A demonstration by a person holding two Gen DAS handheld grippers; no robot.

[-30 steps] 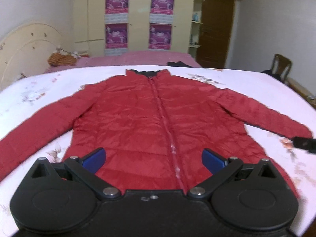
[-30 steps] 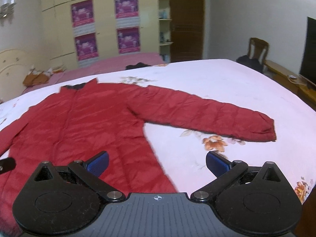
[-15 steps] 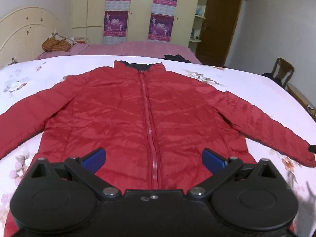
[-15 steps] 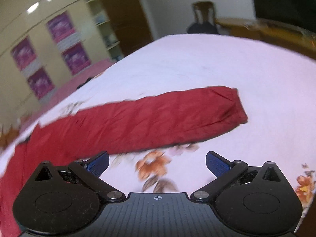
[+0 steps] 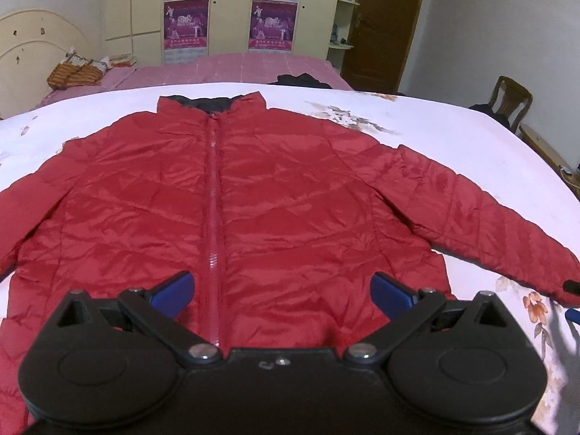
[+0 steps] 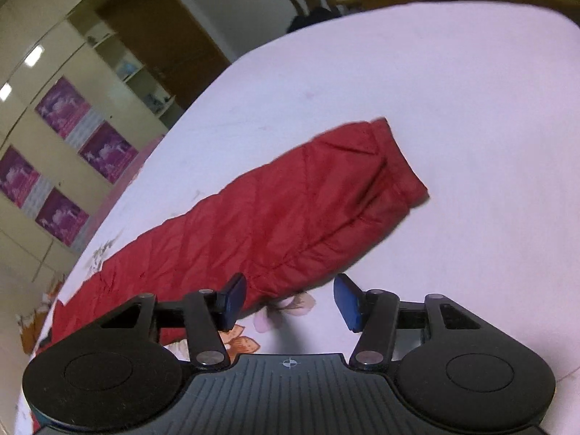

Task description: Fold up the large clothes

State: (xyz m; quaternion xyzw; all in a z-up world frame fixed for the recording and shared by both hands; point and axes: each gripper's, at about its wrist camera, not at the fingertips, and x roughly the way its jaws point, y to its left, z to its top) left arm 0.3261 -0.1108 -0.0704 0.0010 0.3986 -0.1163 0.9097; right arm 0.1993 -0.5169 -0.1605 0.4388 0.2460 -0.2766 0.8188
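Note:
A red puffer jacket (image 5: pixel 282 195) lies flat, front up and zipped, on a white floral bedsheet (image 5: pixel 453 127), collar away from me and sleeves spread out. My left gripper (image 5: pixel 282 290) is open and empty, hovering over the jacket's lower hem near the zipper. In the right wrist view the jacket's right sleeve (image 6: pixel 282 217) runs diagonally, cuff (image 6: pixel 398 166) to the upper right. My right gripper (image 6: pixel 290 301) is tilted, partly open and empty, just at the sleeve's near edge below the cuff. A bit of that gripper (image 5: pixel 572 286) shows by the cuff in the left wrist view.
A second bed with a pink cover (image 5: pixel 232 69) stands behind, with a dark garment (image 5: pixel 301 79) and a striped bag (image 5: pixel 72 74) on it. Wardrobes with purple posters (image 5: pixel 186 23), a brown door (image 5: pixel 384 25) and a wooden chair (image 5: pixel 507 101) lie beyond.
My right gripper swung right and down to the sleeve near the cuff, and its jaws narrowed. My left gripper shifted left and closer, centring over the zipper at the hem.

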